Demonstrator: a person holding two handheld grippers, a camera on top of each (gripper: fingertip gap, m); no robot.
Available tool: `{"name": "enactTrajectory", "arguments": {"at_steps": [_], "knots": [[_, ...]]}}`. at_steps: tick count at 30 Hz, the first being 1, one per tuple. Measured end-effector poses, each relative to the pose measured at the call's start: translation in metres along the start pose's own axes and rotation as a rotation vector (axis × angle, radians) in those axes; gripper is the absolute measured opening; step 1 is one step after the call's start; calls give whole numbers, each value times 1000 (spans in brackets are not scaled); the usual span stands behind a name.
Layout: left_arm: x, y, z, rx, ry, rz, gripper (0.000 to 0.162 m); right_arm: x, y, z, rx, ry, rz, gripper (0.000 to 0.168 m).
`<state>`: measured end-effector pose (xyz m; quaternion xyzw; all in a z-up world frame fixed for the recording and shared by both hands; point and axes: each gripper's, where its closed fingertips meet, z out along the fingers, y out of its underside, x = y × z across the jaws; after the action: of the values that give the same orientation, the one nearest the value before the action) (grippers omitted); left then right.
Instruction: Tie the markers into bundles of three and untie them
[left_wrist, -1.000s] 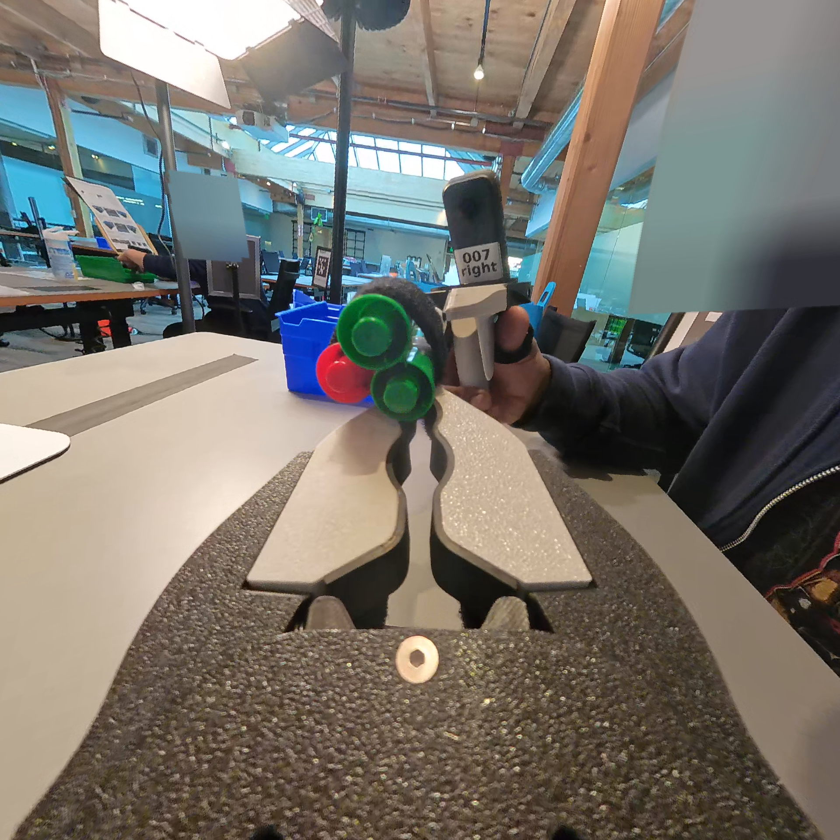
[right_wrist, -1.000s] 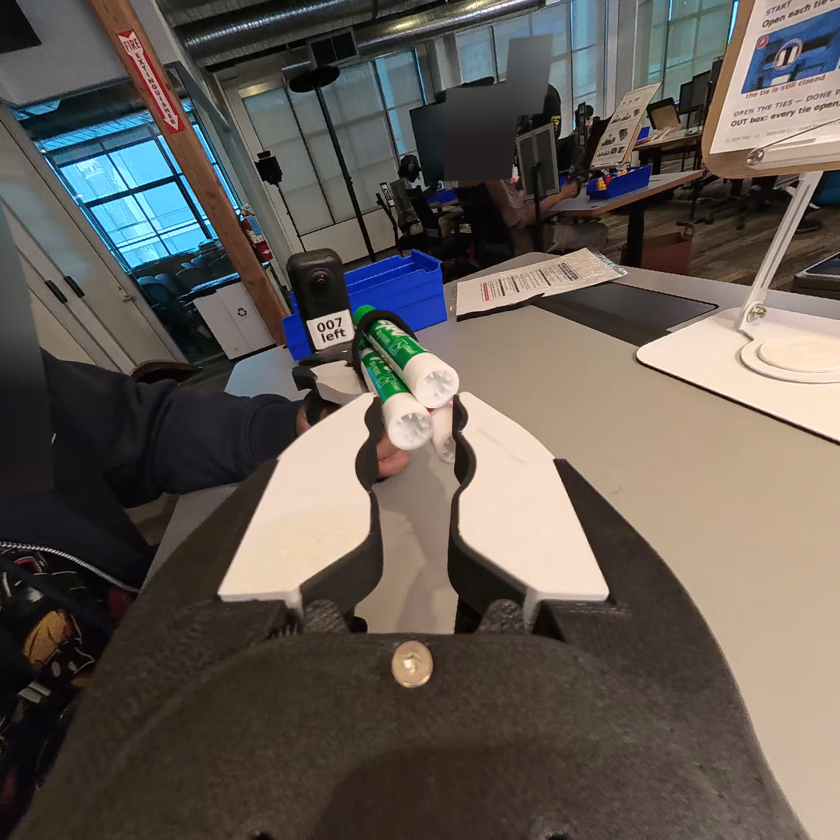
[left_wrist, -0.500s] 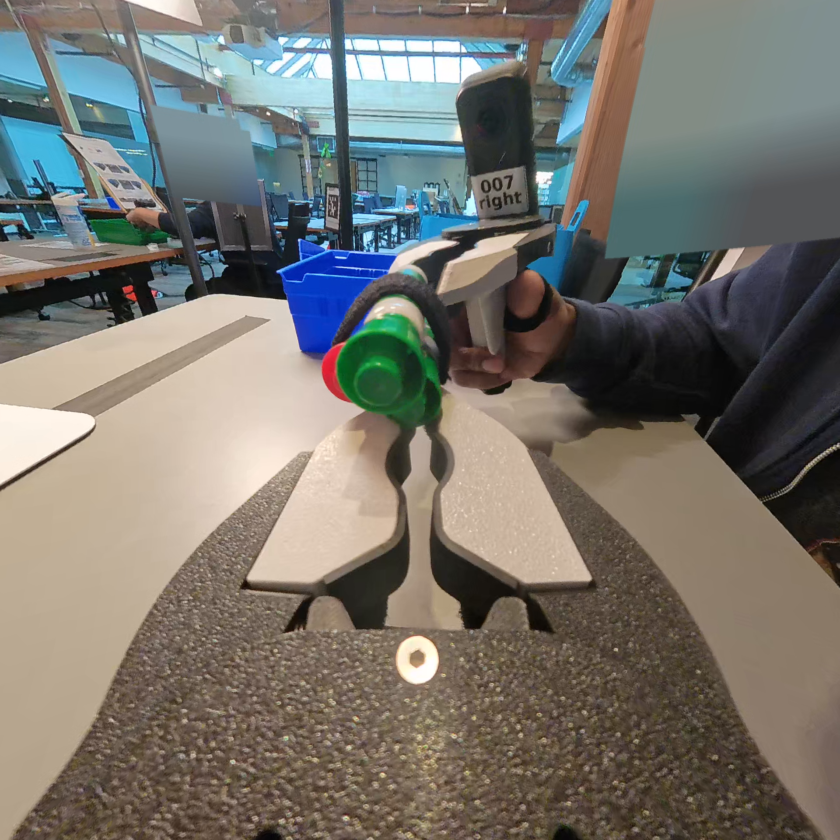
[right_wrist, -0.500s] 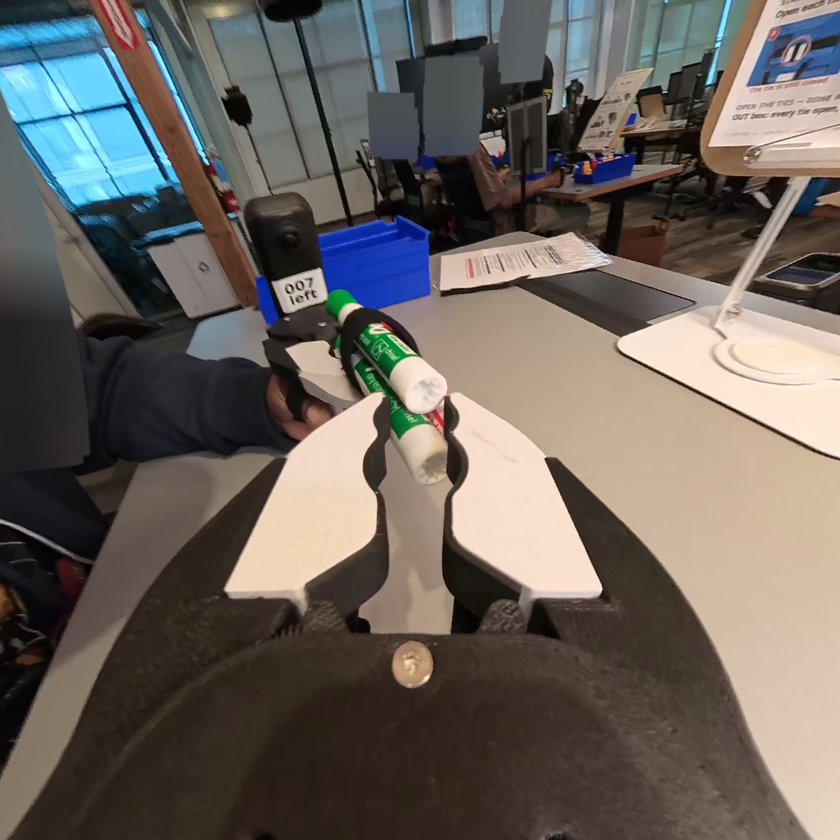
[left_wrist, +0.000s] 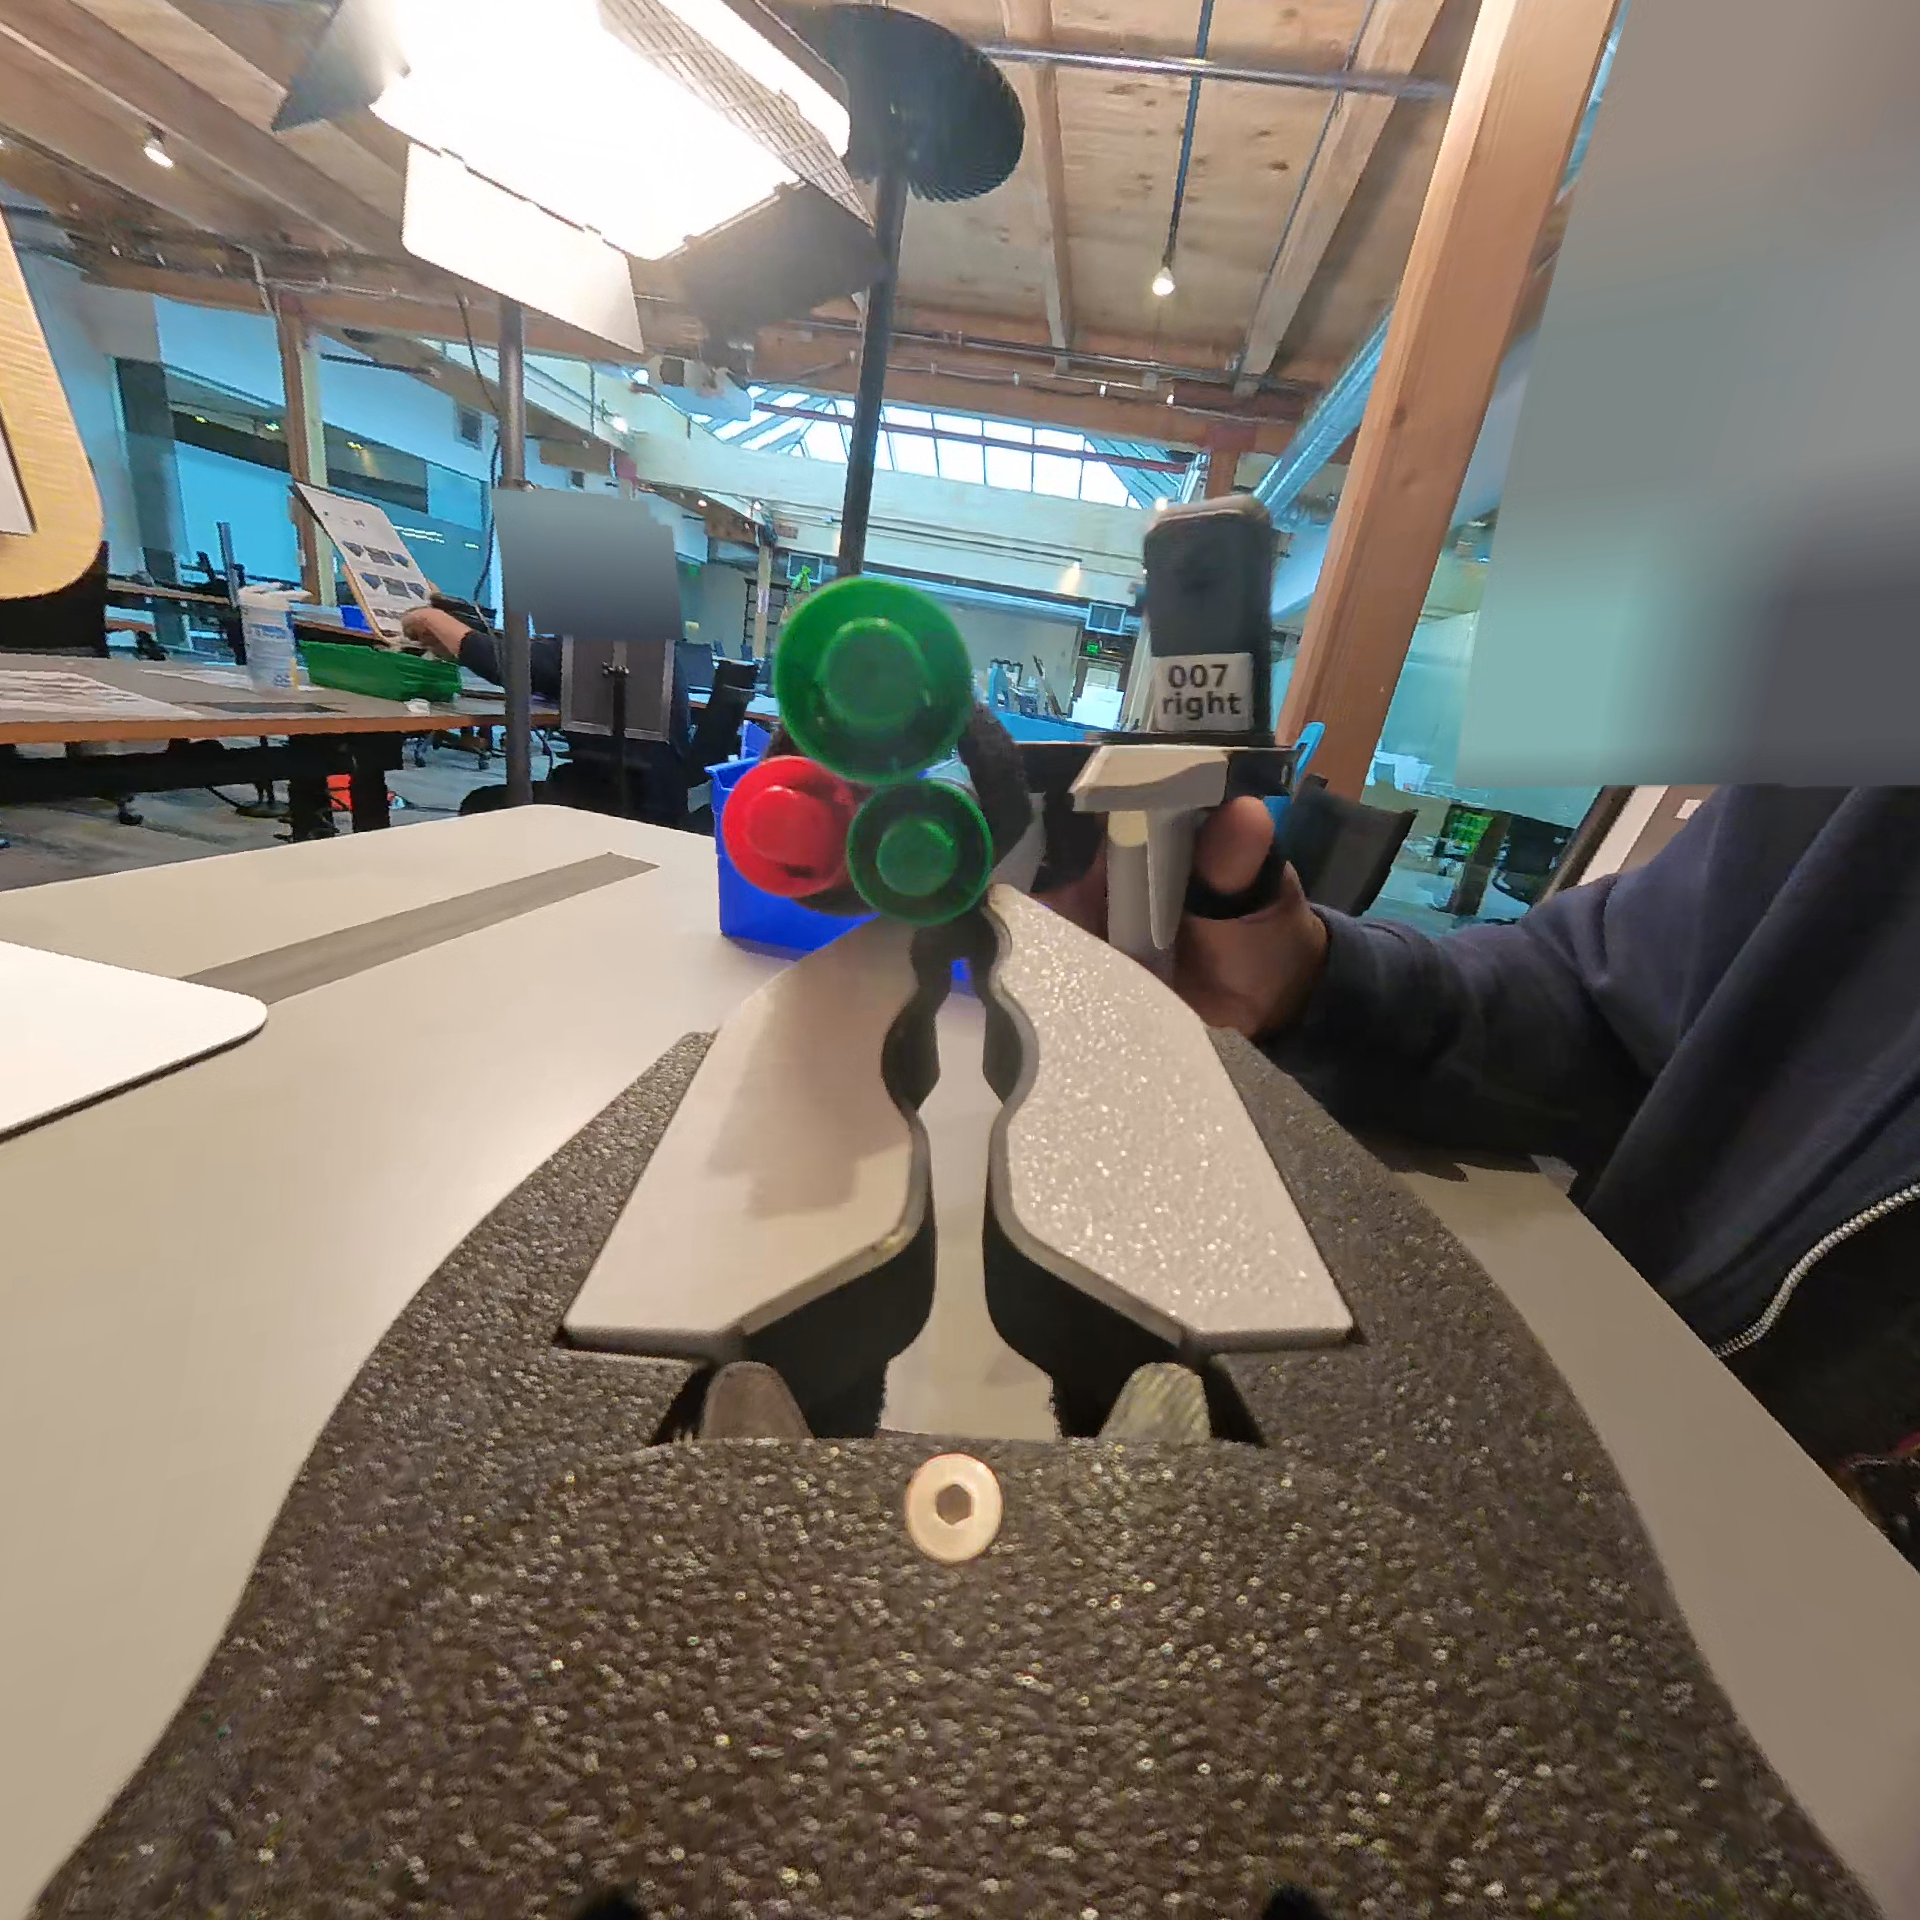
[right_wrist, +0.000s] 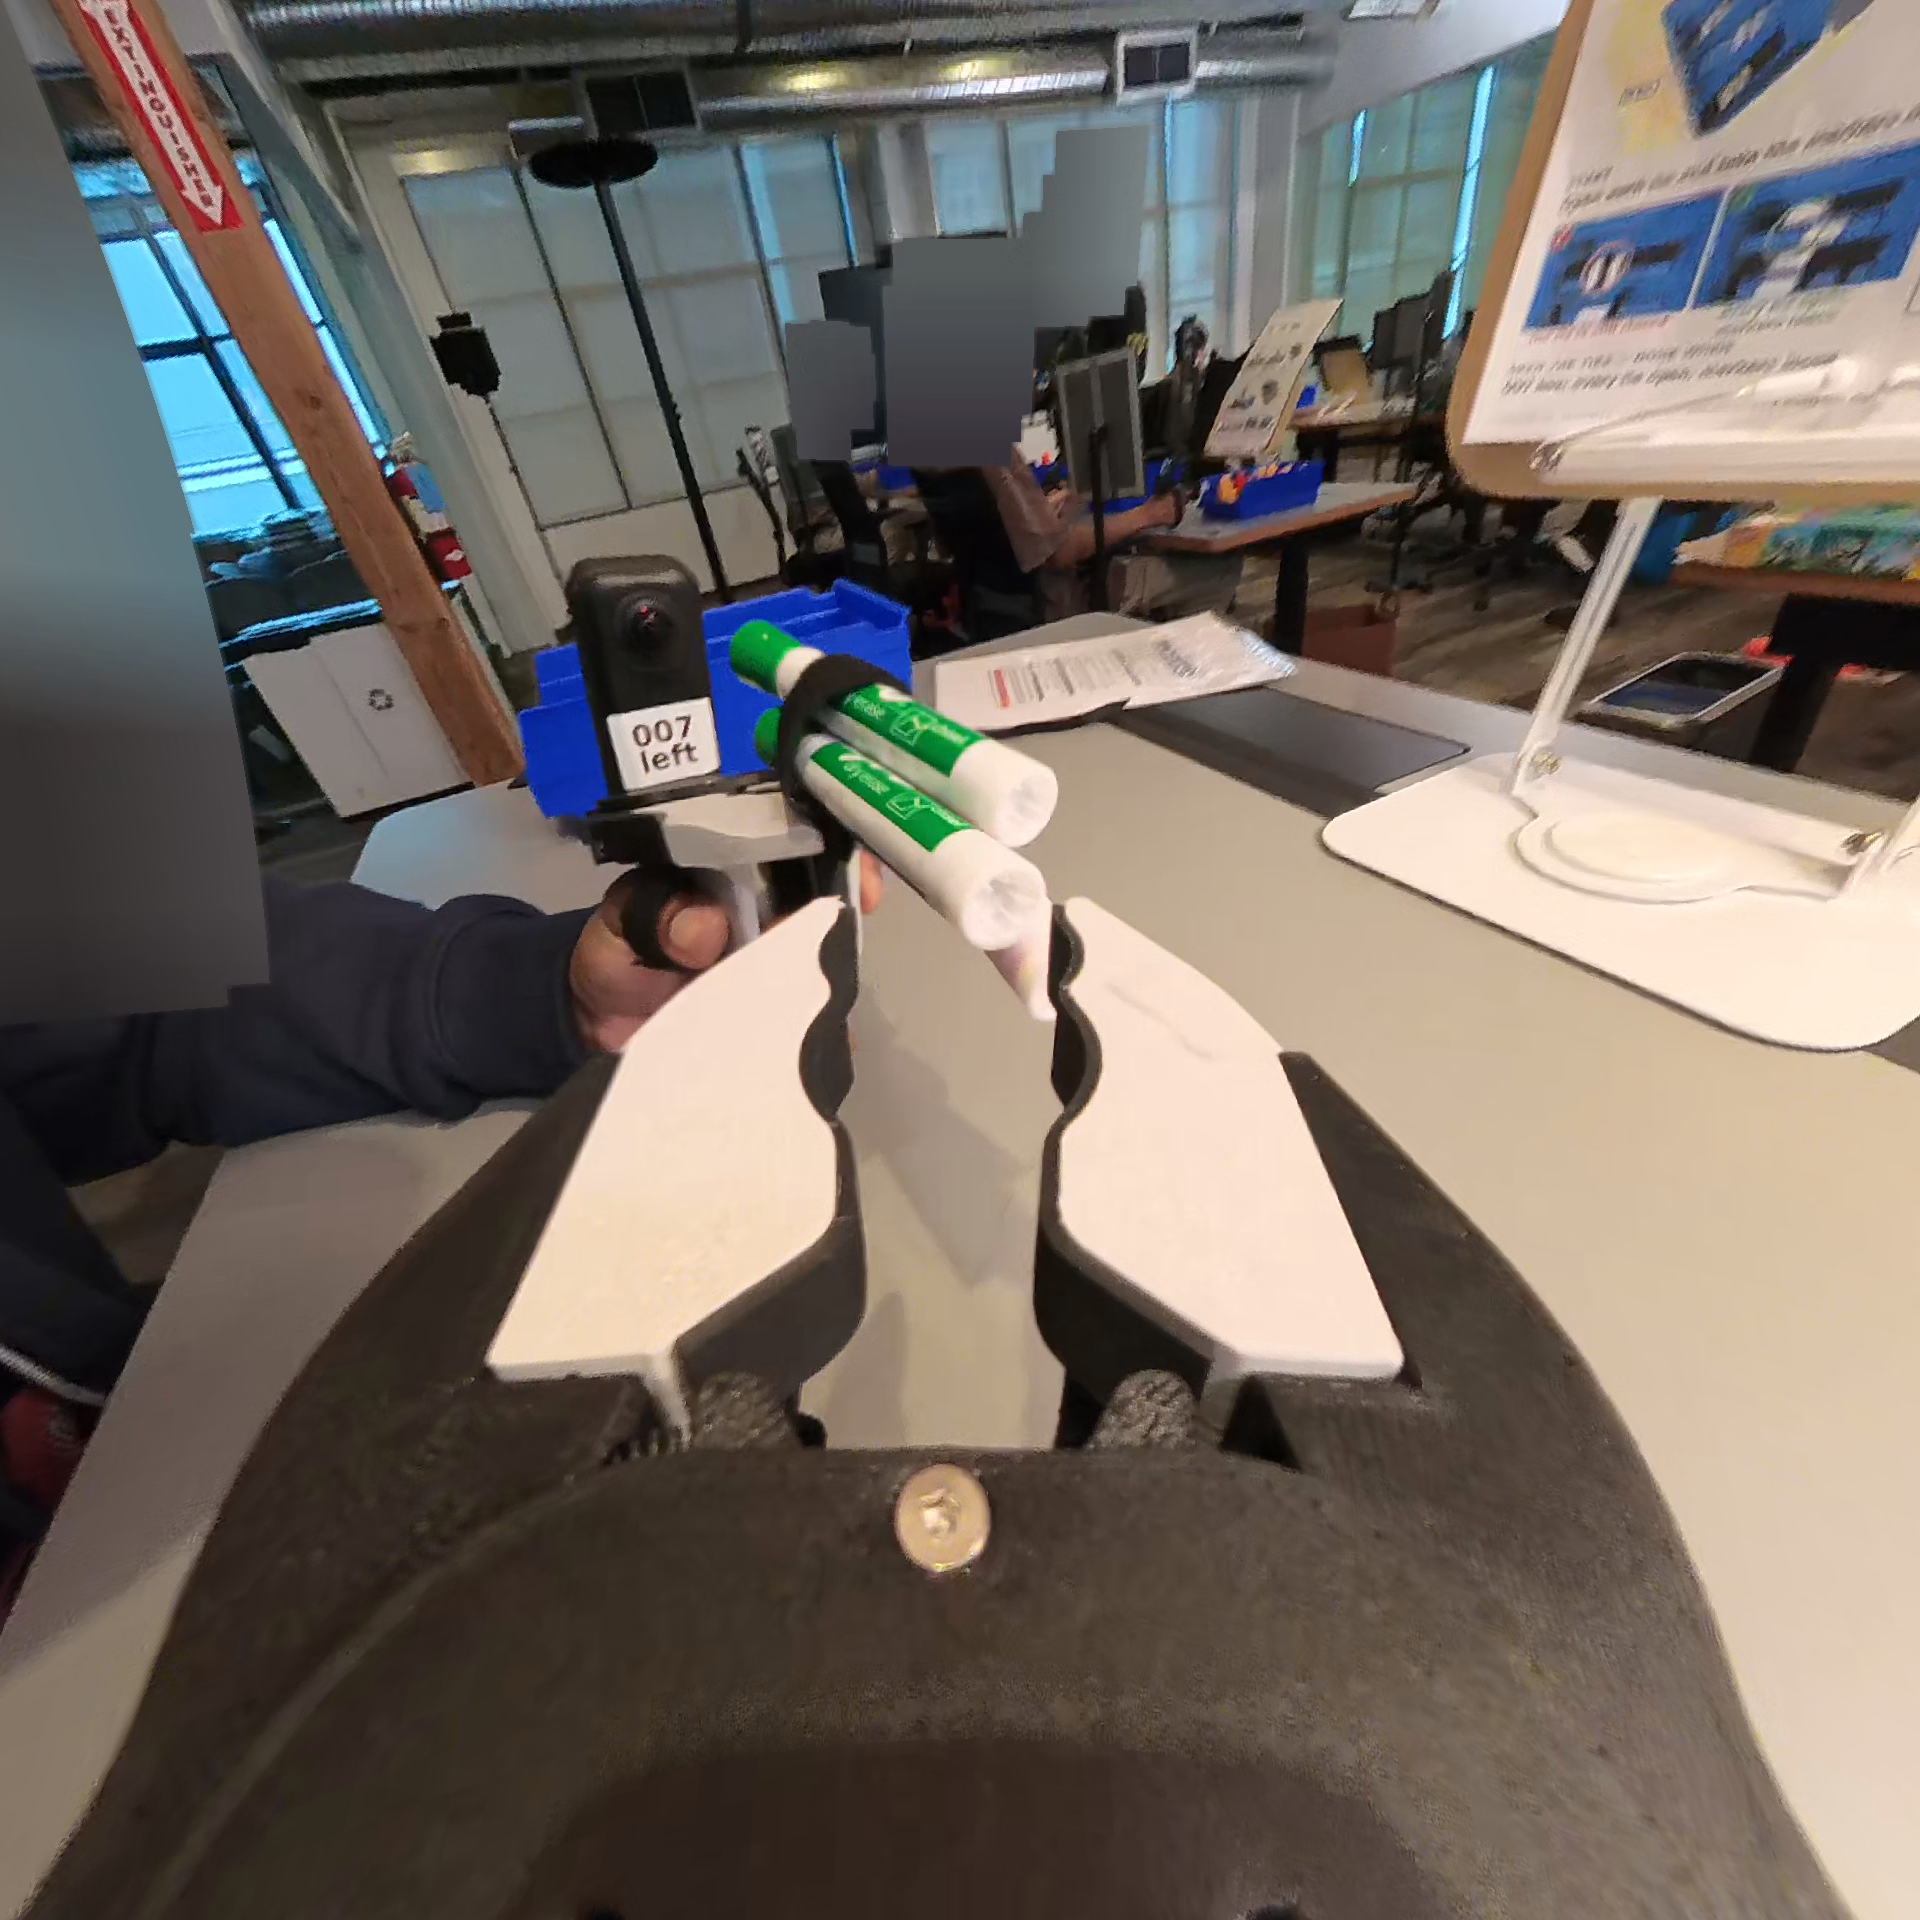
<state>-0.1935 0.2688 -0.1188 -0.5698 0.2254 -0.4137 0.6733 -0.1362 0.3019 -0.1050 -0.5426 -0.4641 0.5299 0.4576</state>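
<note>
Markers (left_wrist: 868, 790), 3 bundled in black tie (right_wrist: 821, 694), sit just past left hand-held gripper (left_wrist: 951, 925), pinched narrow on tie's tail to hold bundle off desk (right_wrist: 1455, 1091), w/ right hand-held gripper (right_wrist: 951, 925) parted, empty round barrel ends, prob. to steady/untie.

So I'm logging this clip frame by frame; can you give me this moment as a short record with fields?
bundle: three markers, two green caps and one red, held above the table
tie: black strap looped around the markers
left gripper: shut on the strap's tail below the caps
right gripper: open, the markers' white ends between its fingertips
behind: blue bin on the table
</note>
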Motion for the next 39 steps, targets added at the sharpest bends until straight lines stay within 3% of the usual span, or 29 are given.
{"name": "enactTrajectory", "arguments": {"at_steps": [23,29,39], "knots": [[10,-3,0,44,48,21,3,-22,-7,8,-10,42,-155,35],[9,-11,-5,97,51,8,3,-9,4,1,-27,30,-43,36],[14,10,4,-80,62,93,3,-10,5,-1,-31,5,-95,41]]}}
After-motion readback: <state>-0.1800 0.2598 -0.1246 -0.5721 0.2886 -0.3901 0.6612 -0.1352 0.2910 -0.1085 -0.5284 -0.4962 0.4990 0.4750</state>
